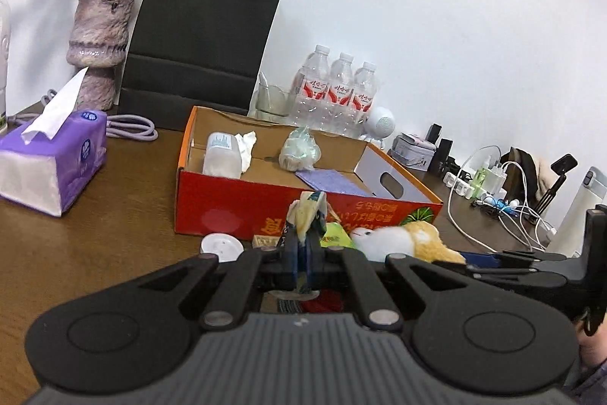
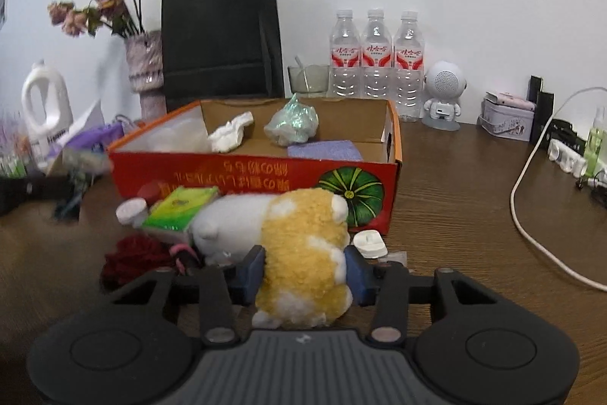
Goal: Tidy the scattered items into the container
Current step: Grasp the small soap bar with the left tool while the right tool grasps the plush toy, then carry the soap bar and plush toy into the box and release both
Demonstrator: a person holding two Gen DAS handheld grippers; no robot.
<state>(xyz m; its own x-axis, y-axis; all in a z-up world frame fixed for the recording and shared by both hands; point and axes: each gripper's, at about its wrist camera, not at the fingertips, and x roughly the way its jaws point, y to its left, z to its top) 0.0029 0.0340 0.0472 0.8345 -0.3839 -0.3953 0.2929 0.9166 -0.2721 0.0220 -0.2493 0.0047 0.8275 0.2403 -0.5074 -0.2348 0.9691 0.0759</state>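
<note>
From the left wrist we see our left gripper pressed together on a crumpled wrapper, yellowish and white, which sticks up from between the blue fingers. Straight ahead of it stands the red cardboard box, open on top, already holding a white bottle, a crumpled tissue, a bunched plastic bag and a purple cloth. Just ahead and left of the fingers a white round lid lies on the wooden table; just right is a plush toy.

From the right wrist, our right gripper has its blue pads against both flanks of the plush toy, which lies on the table close before the box. Left of the fingers are a green packet and dark red yarn; right, a white plug.
</note>
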